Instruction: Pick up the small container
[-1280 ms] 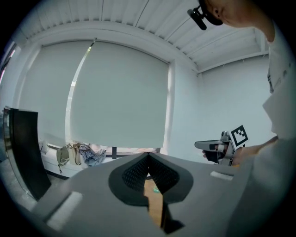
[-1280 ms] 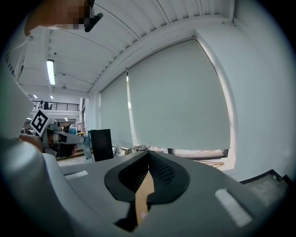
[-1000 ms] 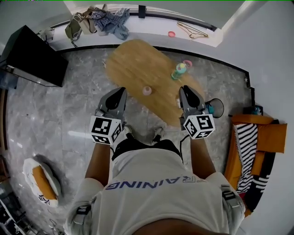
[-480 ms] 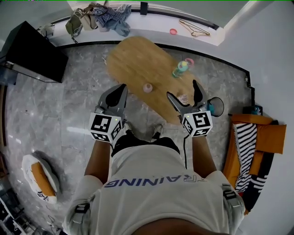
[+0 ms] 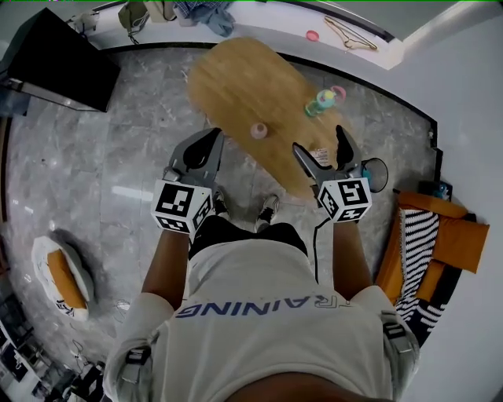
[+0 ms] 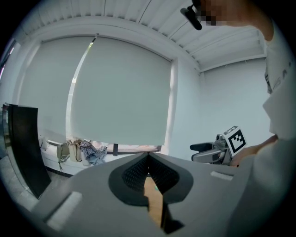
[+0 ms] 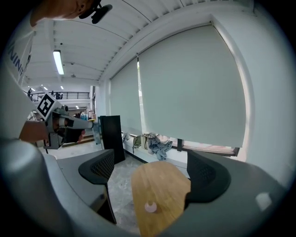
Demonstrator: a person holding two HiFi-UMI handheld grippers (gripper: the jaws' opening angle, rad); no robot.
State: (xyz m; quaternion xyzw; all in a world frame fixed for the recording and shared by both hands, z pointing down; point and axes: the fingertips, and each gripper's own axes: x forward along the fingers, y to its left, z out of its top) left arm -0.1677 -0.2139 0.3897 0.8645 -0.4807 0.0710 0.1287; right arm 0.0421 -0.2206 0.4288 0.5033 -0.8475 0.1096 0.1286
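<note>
The small container (image 5: pixel 258 130) is a pale pink pot with a knob lid, standing near the middle of the oval wooden table (image 5: pixel 236 86). In the right gripper view the container (image 7: pixel 150 207) lies ahead and low between the jaws, well short of them. My right gripper (image 5: pixel 323 149) hovers over the table's near right edge, open wide and empty. My left gripper (image 5: pixel 207 148) is shut with nothing in it, over the floor just left of the table's near end. In the left gripper view the left gripper (image 6: pixel 148 161) has its pads pressed together.
A green and pink bottle (image 5: pixel 323 100) stands at the table's right edge, with a small card (image 5: pixel 320 155) nearer me. A black cabinet (image 5: pixel 55 59) is at the left, clothes (image 5: pixel 206 9) on the window ledge, and an orange seat with striped cloth (image 5: pixel 428 251) at the right.
The right gripper's jaws have gone from shut to wide open. Both grippers have moved a little forward toward the table. The pink container has not moved.
</note>
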